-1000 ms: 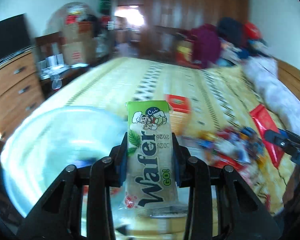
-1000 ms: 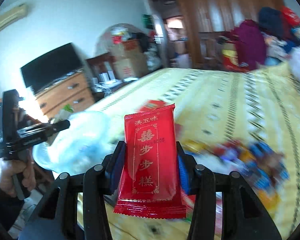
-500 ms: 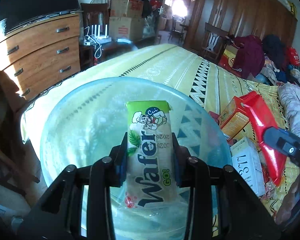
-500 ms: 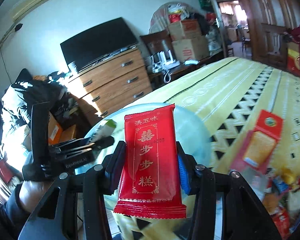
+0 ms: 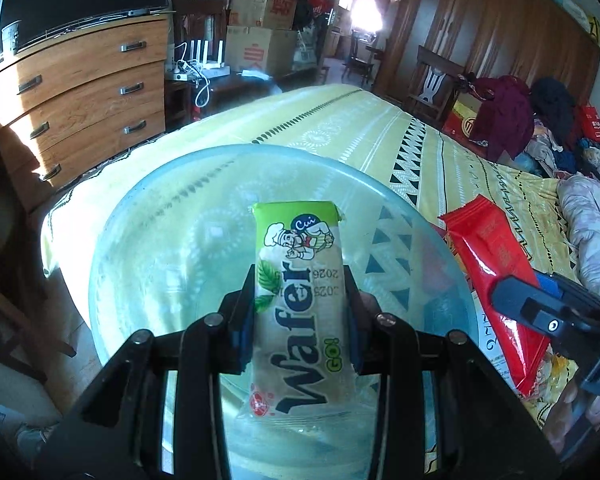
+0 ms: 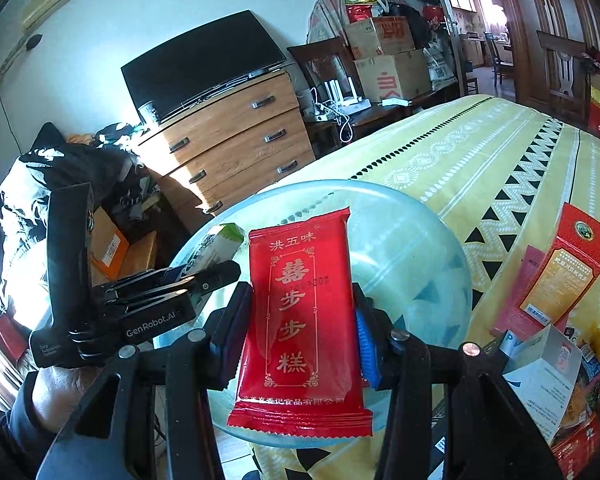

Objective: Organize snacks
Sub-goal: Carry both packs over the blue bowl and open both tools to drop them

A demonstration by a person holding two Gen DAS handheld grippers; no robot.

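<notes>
My left gripper point(image 5: 300, 300) is shut on a green wafer packet point(image 5: 300, 312), which hangs over a clear plastic bowl point(image 5: 164, 248) at the corner of the yellow bed. My right gripper point(image 6: 302, 300) is shut on a red cake packet point(image 6: 300, 312) printed with gold characters, held above the same bowl point(image 6: 412, 256). In the left wrist view the red cake packet point(image 5: 496, 272) and the right gripper point(image 5: 496, 294) come in from the right, past the bowl's rim. In the right wrist view the left gripper point(image 6: 220, 266) with its wafer packet point(image 6: 216, 246) reaches over the bowl's left rim.
Boxed snacks point(image 6: 556, 276) and several loose packets point(image 6: 580, 392) lie on the bed right of the bowl. A wooden chest of drawers point(image 5: 84, 100) with a television point(image 6: 204, 68) stands beyond the bed's edge. Clothes point(image 5: 508, 116) are piled at the bed's far end.
Both grippers have swung left from the snack pile to the bowl, each keeping its packet. The bowl now fills the lower middle of both views, sharp instead of blurred.
</notes>
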